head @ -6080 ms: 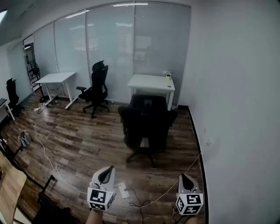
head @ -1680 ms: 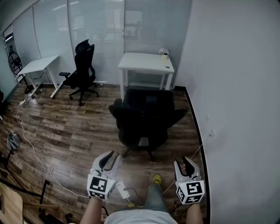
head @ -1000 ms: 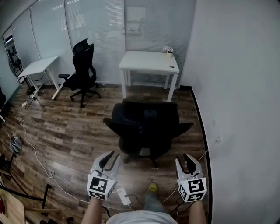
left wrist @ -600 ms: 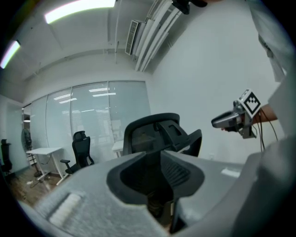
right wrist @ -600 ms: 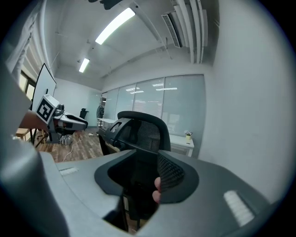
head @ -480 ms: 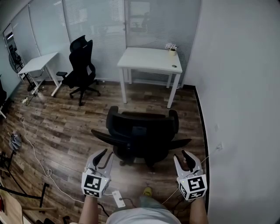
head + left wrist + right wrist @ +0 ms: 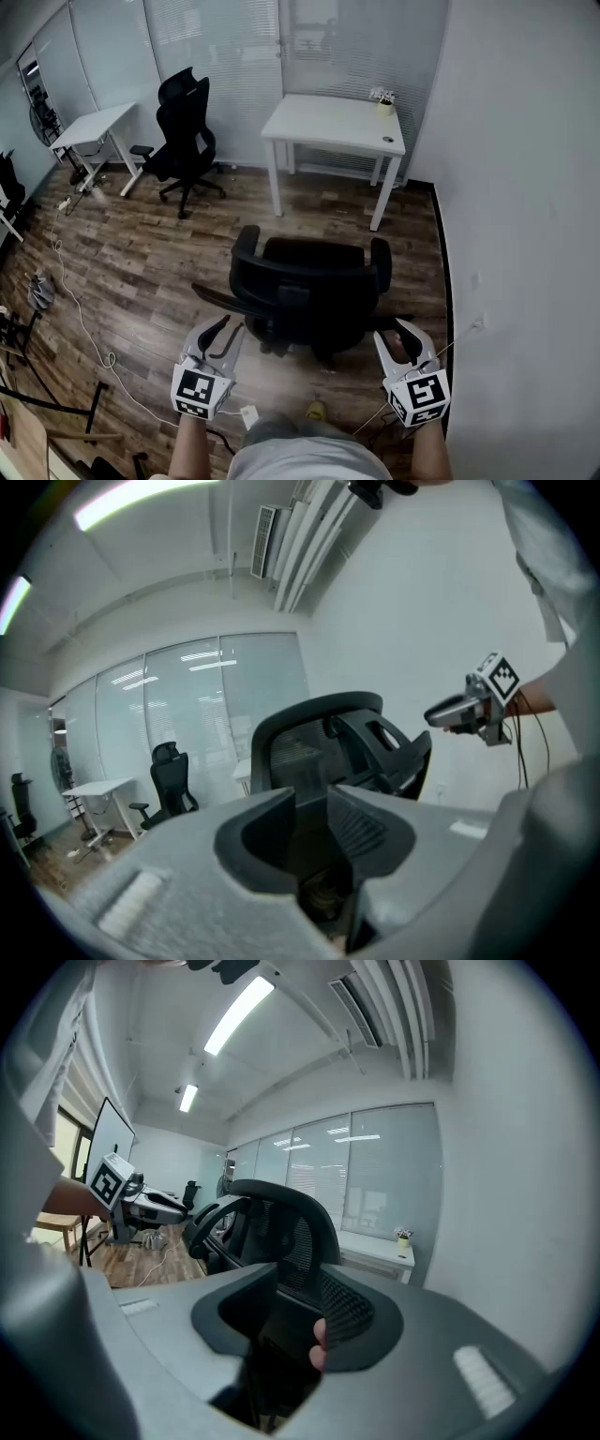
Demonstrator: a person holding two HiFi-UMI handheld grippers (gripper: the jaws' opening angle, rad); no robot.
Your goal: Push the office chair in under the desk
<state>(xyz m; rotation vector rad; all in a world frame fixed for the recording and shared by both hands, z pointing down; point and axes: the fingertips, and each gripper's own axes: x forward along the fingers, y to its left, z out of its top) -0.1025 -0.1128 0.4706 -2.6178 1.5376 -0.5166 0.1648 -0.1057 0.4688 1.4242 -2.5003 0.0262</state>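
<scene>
The black office chair (image 7: 309, 291) stands with its back toward me, a short way in front of the white desk (image 7: 337, 124) by the frosted glass wall. My left gripper (image 7: 225, 330) hangs just behind the chair's left armrest. Its jaws are opening and nothing is between them. My right gripper (image 7: 398, 336) hovers behind the right armrest, open and holding nothing. The chair's mesh back (image 7: 328, 738) fills the left gripper view beyond that gripper (image 7: 314, 803). The right gripper view shows the chair back (image 7: 281, 1222) past the right gripper (image 7: 295, 1302), with a small pinkish bit inside one jaw.
A second black chair (image 7: 187, 131) and another white desk (image 7: 94, 127) stand at the back left. A white cable (image 7: 80, 319) and a power strip (image 7: 248, 415) lie on the wood floor. The white wall (image 7: 525, 234) runs close on the right. A small plant pot (image 7: 384, 105) sits on the desk.
The view has come closer to the chair, and both grippers now flank its back. The left gripper's jaws have spread wider.
</scene>
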